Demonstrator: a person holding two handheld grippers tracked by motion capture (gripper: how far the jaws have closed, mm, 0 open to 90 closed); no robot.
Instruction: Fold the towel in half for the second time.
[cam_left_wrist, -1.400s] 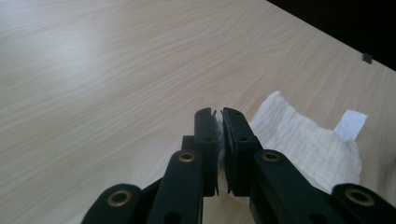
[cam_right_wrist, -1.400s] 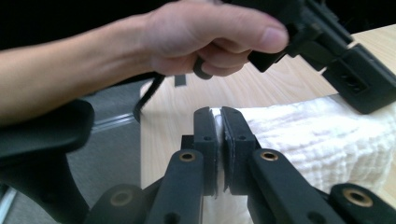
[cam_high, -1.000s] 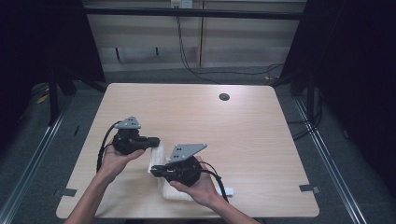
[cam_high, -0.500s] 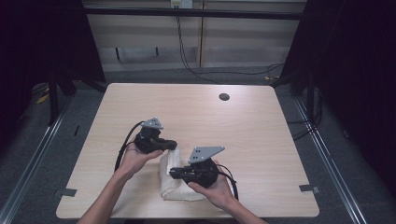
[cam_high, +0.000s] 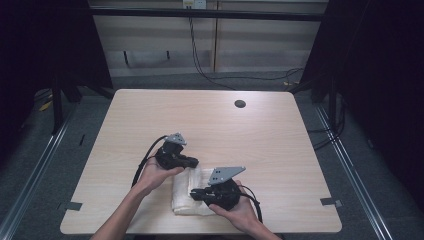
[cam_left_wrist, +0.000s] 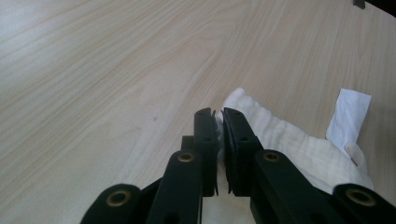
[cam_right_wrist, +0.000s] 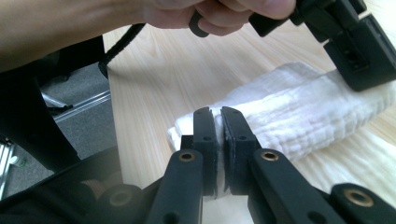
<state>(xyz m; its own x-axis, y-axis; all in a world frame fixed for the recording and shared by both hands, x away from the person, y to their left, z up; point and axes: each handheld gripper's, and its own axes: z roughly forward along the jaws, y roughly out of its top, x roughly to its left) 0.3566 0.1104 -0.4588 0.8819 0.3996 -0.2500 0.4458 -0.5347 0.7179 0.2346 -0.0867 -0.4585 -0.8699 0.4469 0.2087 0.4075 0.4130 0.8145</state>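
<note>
Gripping: white towel (cam_high: 192, 196), both grippers clamped on it
Left gripper (cam_left_wrist: 218, 122): jaws nearly together, thin edge of cloth pinched between pads at towel's far end
Left gripper, high view (cam_high: 192, 162): at towel's upper edge, held in left hand (cam_high: 152, 175)
Right gripper (cam_right_wrist: 218, 119): jaws nearly together, cloth pinched between pads at towel's near corner
Right gripper, high view (cam_high: 196, 194): over towel's right side, held in right hand (cam_high: 239, 212), grey plate on top
Towel position: folded, lying on wooden table (cam_high: 210, 130), near front edge, between both hands
Towel shape: elongated roll/fold, ribbed weave seen in right gripper view (cam_right_wrist: 299, 116)
Tag: white label (cam_left_wrist: 348, 119) sticking out at towel's far side, lying on table
Other: dark round hole (cam_high: 240, 104) in tabletop, well apart from towel, toward far edge
</note>
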